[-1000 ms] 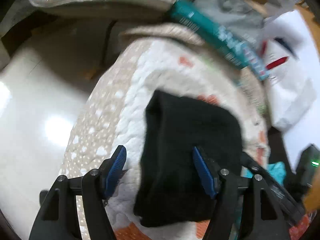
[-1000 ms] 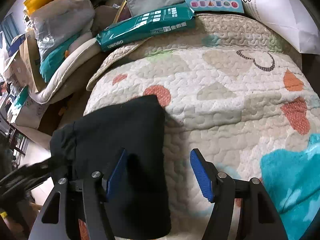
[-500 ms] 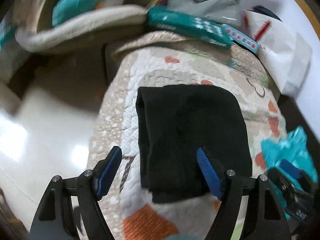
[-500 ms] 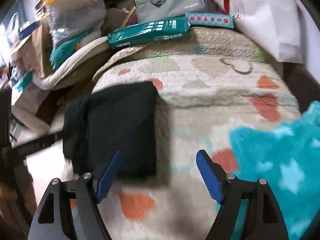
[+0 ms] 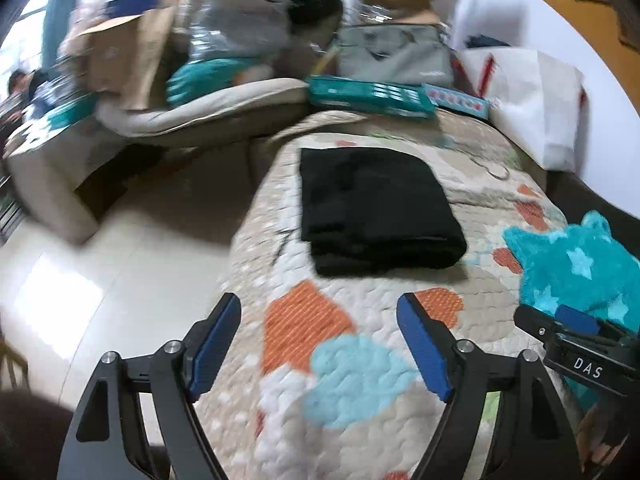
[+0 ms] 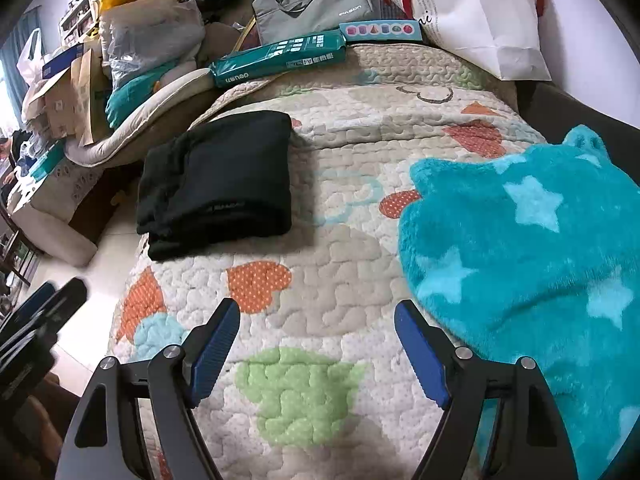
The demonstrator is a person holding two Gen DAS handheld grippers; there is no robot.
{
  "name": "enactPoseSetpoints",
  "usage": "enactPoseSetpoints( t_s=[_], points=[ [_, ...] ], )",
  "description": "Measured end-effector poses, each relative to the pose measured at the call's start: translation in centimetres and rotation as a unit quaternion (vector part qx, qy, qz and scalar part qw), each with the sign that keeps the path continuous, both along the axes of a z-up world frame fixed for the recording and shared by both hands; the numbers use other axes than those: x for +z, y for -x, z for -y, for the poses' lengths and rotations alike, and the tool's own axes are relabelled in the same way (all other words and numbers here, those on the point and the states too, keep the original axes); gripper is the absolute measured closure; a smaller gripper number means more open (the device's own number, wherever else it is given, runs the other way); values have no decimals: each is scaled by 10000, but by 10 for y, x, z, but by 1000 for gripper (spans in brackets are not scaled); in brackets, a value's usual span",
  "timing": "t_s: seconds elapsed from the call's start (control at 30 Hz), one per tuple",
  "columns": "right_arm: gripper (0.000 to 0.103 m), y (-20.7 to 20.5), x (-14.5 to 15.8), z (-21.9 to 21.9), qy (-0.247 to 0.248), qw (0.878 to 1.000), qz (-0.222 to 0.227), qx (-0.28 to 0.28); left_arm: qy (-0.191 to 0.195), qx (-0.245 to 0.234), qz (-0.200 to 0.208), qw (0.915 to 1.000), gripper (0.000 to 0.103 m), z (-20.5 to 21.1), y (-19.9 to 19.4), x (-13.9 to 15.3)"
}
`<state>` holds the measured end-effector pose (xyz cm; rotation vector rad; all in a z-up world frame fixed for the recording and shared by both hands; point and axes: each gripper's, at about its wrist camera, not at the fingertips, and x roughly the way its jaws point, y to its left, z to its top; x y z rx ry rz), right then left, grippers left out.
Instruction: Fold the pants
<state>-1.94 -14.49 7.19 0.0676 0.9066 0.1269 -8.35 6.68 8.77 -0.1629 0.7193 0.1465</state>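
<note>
The black pants (image 5: pixel 376 208) lie folded into a compact rectangle on the patterned quilt (image 5: pixel 352 360), near its left edge; they also show in the right wrist view (image 6: pixel 218 184). My left gripper (image 5: pixel 320 340) is open and empty, held above the quilt well short of the pants. My right gripper (image 6: pixel 316 348) is open and empty, also back from the pants, to their right. The right gripper's body shows at the right edge of the left wrist view (image 5: pixel 580 352).
A fluffy teal star blanket (image 6: pixel 528 248) covers the quilt's right side. A teal box (image 6: pixel 280 60), a grey bag (image 6: pixel 316 4) and a white paper bag (image 6: pixel 472 12) sit at the far end. Cluttered bags and a cushion (image 6: pixel 152 104) stand left, beside the shiny floor (image 5: pixel 100 264).
Both grippers have pulled back from the folded pants, which were between or beside the fingers before. The pants stay flat on the quilt.
</note>
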Motion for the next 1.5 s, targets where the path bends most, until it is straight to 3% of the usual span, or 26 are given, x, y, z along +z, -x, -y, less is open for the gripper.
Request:
enactPoseSetpoints(
  t_s=[0.17, 0.57, 0.9, 1.5],
  points=[
    [19, 15, -6, -17, 275, 9994, -30, 229, 16, 324, -196, 9993, 22, -7, 14, -1],
    [15, 48, 7, -50, 740, 9942, 406, 660, -308, 103, -123, 9994, 22, 17, 54, 10],
    [14, 50, 10, -40, 645, 9962, 363, 470, -684, -89, -24, 9976, 22, 36, 67, 16],
    [12, 54, 8, -46, 685, 9955, 379, 529, -644, -43, -179, 9978, 22, 36, 67, 7]
  ],
)
